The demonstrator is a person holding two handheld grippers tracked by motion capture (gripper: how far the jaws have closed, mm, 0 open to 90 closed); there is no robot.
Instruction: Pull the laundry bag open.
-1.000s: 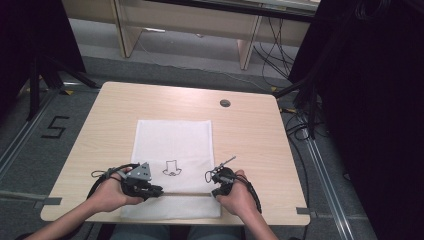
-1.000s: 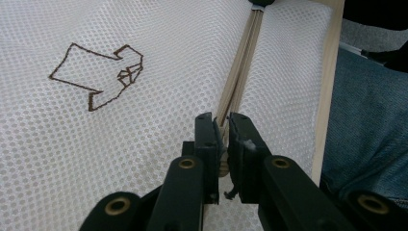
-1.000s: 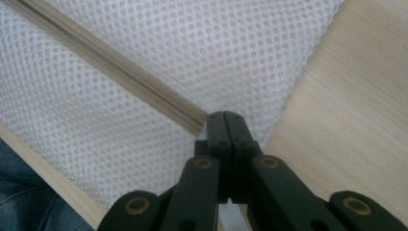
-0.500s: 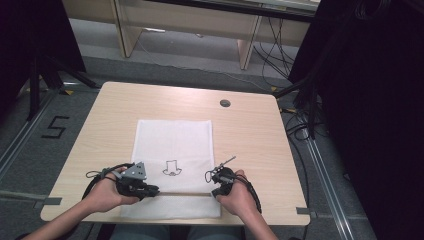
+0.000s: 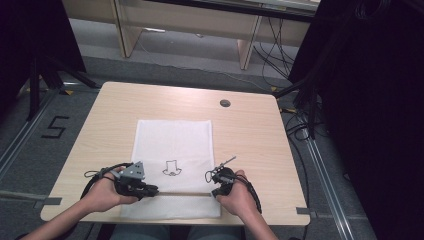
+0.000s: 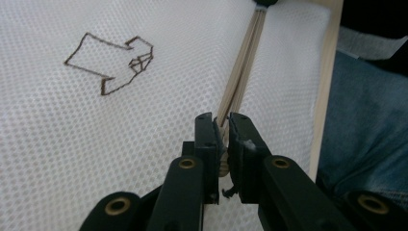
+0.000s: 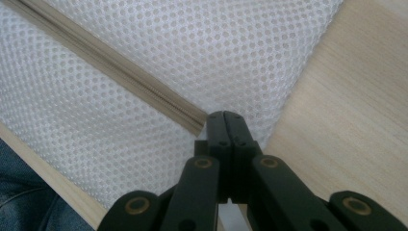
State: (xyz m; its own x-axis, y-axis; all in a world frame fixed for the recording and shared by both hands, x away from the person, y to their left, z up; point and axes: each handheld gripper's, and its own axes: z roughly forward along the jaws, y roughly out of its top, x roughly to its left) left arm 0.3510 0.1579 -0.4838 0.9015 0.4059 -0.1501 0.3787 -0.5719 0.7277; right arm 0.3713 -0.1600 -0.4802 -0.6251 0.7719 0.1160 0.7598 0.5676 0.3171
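Observation:
A white mesh bag [image 5: 172, 137] lies flat on the wooden table [image 5: 250, 130], with a small brown outline emblem [image 5: 171, 168] stitched on it. A beige zipper [image 5: 182, 193] runs across its near end. My left gripper [image 5: 152, 191] is at the zipper's left part. In the left gripper view its jaws [image 6: 223, 127] pinch a small beige piece at the zipper [image 6: 243, 72], which looks like the pull. My right gripper [image 5: 216, 192] is at the bag's right edge. In the right gripper view its jaws [image 7: 224, 118] are shut on the zipper's end [image 7: 192, 122].
A round dark grommet [image 5: 225, 103] sits in the tabletop at the far right. The table's near edge [image 6: 327, 86] runs close behind the zipper, with the person's jeans [image 6: 365, 130] just beyond it. Cables [image 5: 102, 175] trail from both grippers.
My left gripper has shifted a little to the left along the zipper line. The right gripper has stayed where it was.

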